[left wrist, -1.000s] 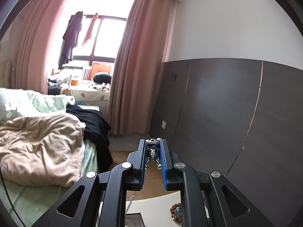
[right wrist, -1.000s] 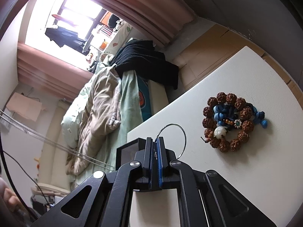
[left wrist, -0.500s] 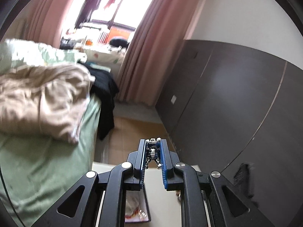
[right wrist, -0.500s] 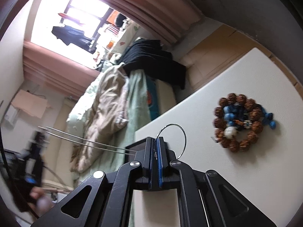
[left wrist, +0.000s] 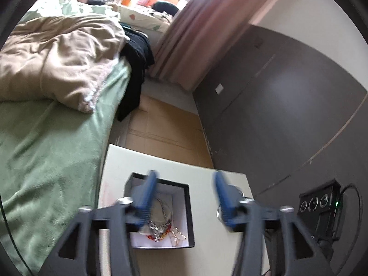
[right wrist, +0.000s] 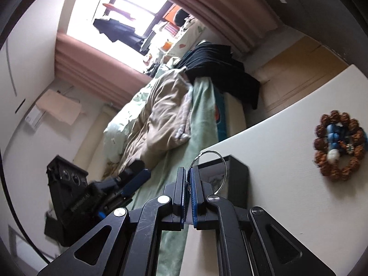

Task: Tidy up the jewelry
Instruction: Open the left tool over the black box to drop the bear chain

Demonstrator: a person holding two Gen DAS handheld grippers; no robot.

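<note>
My left gripper [left wrist: 185,179] is open and empty above a black jewelry box [left wrist: 189,209] with a white lining, which holds several chains and small pieces [left wrist: 161,227]. My right gripper [right wrist: 188,172] is shut on a thin silver wire ring [right wrist: 215,158], held beside the black box [right wrist: 237,179]. A brown bead bracelet with blue and white beads [right wrist: 339,147] lies on the white table [right wrist: 287,207] to the right. The left gripper also shows at the left of the right wrist view [right wrist: 135,179].
A bed with a green sheet [left wrist: 46,156] and beige quilt [left wrist: 57,55] runs along the table's left side. A dark panelled wall [left wrist: 287,115] stands to the right. Wooden floor [left wrist: 165,126] lies beyond the table's far edge.
My left gripper has tilted down over the box and opened, letting go of the small silver and blue piece. My right gripper has shifted left, still shut on the wire ring.
</note>
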